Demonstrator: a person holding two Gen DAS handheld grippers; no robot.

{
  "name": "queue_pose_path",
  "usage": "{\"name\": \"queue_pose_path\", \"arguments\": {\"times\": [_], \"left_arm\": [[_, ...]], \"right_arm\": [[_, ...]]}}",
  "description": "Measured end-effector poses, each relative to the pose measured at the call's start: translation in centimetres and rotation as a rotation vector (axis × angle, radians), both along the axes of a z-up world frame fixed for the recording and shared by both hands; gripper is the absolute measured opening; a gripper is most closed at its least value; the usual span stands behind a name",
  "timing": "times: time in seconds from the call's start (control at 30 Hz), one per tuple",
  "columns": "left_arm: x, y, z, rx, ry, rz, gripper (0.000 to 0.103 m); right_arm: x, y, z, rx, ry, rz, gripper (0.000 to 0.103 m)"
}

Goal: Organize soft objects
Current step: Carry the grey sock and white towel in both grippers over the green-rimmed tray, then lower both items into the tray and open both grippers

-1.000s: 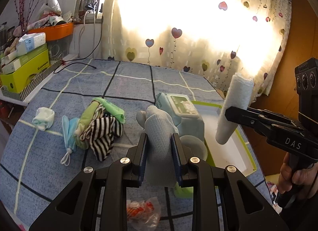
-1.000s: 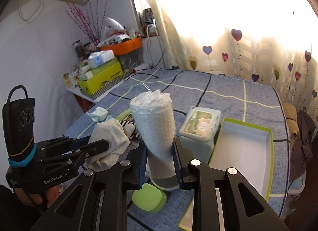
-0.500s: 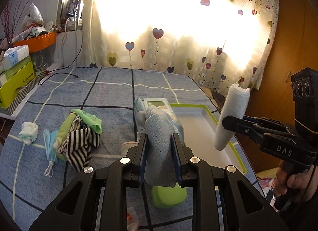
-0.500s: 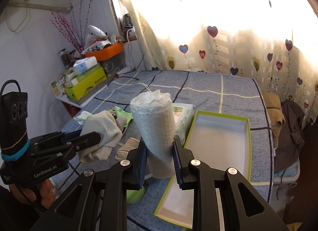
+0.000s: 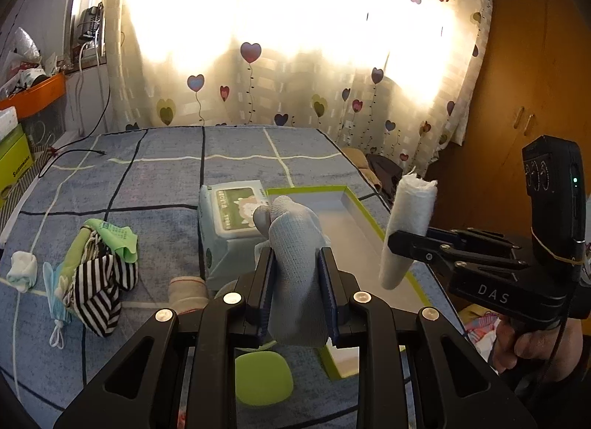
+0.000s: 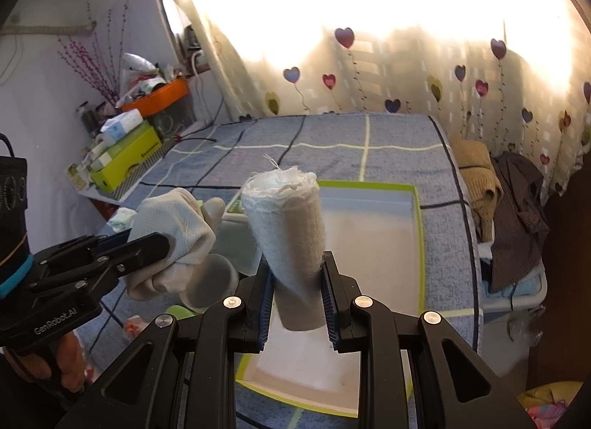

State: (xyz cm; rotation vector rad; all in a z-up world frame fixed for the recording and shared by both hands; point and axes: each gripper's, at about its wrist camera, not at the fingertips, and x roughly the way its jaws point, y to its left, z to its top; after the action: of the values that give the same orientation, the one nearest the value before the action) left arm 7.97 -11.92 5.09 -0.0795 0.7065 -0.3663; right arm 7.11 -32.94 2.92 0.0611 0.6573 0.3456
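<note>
My left gripper (image 5: pixel 297 262) is shut on a pale grey knit glove (image 5: pixel 295 240) and holds it in the air near the tray's near left corner; it also shows in the right wrist view (image 6: pixel 173 222). My right gripper (image 6: pixel 297 270) is shut on a rolled white cloth (image 6: pixel 288 222), upright above the green-rimmed white tray (image 6: pixel 413 244). The roll (image 5: pixel 406 229) and tray (image 5: pixel 365 214) also show in the left wrist view. A pile of striped and green clothes (image 5: pixel 99 266), a blue face mask (image 5: pixel 55 296) and a small white sock (image 5: pixel 22 270) lie on the blue bedspread to the left.
A wet-wipes pack (image 5: pixel 229 222) stands left of the tray. A green lid (image 5: pixel 262 377) and a beige roll (image 5: pixel 188 292) lie near my left gripper. A cluttered shelf with a green box (image 6: pixel 125 155) is at far left. Clothes (image 6: pixel 509 207) sit right of the bed.
Both grippers have swung to the right with their loads. The tray now lies under the roll and closer to the glove. The pile of clothes has slid toward the left edge.
</note>
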Motion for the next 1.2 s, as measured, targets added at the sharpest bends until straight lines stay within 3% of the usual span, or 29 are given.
{"name": "queue_pose_path", "arguments": {"times": [0.77, 0.9, 0.97, 1.2], "left_arm": [[5.8, -6.4, -4.2, 0.044, 0.139, -0.099, 0.025], [6.8, -7.1, -5.1, 0.061, 0.169, -0.099, 0.025], [7.4, -7.2, -5.5, 0.064, 0.18, -0.096, 0.025], [9.3, -7.5, -7.3, 0.06, 0.23, -0.074, 0.025]], "right_arm": [[6.9, -4.3, -6.2, -0.065, 0.2, -0.109, 0.024], [8.1, -4.0, -6.7, -0.068, 0.21, -0.089, 0.031], [8.4, -3.9, -6.6, -0.056, 0.211, -0.082, 0.041], [7.6, -4.1, -6.3, -0.059, 0.189, -0.081, 0.043]]}}
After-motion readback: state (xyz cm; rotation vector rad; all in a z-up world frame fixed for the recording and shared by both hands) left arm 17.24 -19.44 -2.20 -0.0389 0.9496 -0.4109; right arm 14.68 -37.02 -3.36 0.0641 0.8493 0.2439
